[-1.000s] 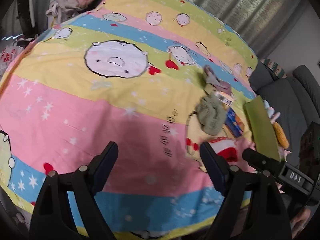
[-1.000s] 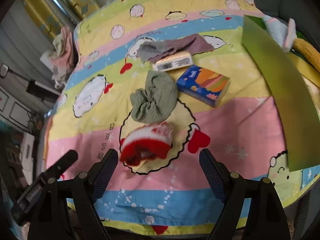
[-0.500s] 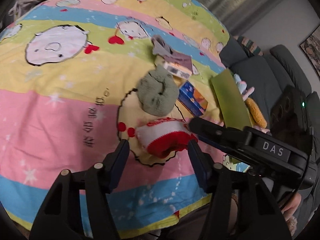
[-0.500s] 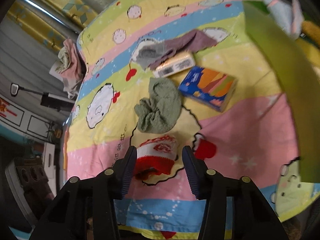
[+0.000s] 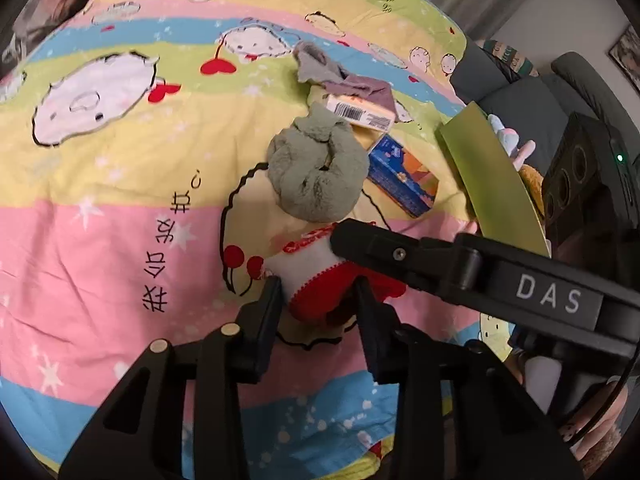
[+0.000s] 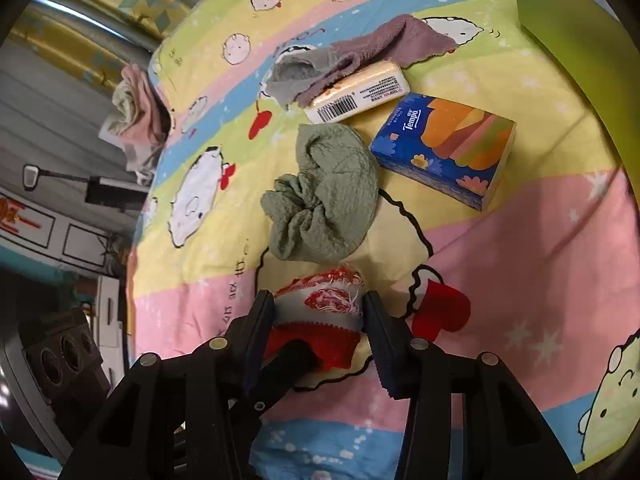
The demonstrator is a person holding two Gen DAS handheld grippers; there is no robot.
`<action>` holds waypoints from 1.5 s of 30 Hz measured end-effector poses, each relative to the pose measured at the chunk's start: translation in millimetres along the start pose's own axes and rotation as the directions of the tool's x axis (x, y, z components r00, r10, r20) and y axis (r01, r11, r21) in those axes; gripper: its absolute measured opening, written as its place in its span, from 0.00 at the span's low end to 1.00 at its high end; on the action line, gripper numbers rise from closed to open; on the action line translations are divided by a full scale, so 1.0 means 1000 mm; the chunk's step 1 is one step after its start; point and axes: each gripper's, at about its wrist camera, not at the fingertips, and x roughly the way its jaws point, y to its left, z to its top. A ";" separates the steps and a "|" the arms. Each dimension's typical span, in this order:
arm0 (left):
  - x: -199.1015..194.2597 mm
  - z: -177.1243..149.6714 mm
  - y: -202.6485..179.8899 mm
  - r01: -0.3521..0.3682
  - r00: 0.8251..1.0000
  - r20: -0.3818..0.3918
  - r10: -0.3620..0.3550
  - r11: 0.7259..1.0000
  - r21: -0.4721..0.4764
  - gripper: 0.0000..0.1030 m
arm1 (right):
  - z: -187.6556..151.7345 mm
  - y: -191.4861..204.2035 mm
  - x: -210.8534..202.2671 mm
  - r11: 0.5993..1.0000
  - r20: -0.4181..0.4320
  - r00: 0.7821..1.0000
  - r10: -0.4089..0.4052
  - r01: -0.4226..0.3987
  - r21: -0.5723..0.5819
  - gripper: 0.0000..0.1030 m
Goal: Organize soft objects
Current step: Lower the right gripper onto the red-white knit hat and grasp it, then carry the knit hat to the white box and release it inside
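A red and white knitted piece [image 5: 308, 264] [image 6: 324, 300] lies on the striped cartoon bedspread [image 5: 120, 240]. Both grippers hold it at once. My left gripper [image 5: 316, 294] has its jaws closing, with the pads pressed on the red lower part. The jaws of my right gripper [image 6: 318, 310] are also closing, squeezing the white upper part from both sides. Just beyond lies a crumpled green cloth [image 5: 316, 176] [image 6: 324, 200]. Farther back, a purple and grey cloth [image 5: 340, 76] [image 6: 384, 40] drapes over a white tissue pack [image 6: 360, 94].
A blue tissue box [image 6: 444, 152] sits right of the green cloth. A green board [image 5: 492, 176] leans at the bedspread's right edge, with plush toys [image 5: 516, 148] behind it. Folded clothes [image 6: 136, 108] are piled at the far left corner.
Both grippers have come down onto the red and white knitted piece from open, wide jaws to narrow ones around it. The left view swung right from bare bedspread to the pile.
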 end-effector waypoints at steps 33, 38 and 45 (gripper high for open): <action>-0.062 0.067 -0.182 0.018 0.954 0.264 -0.145 0.903 0.430 0.34 | 0.041 -0.031 -0.204 0.998 0.577 0.816 0.024 -0.054 0.034 0.46; -0.035 0.088 -0.218 0.066 0.951 0.232 -0.203 0.869 0.491 0.34 | 0.062 -0.066 -0.223 0.994 0.630 0.776 -0.021 -0.054 0.099 0.46; -0.001 0.113 -0.261 0.102 0.945 0.206 -0.254 0.827 0.554 0.33 | 0.084 -0.101 -0.235 0.982 0.666 0.736 -0.119 -0.012 0.189 0.47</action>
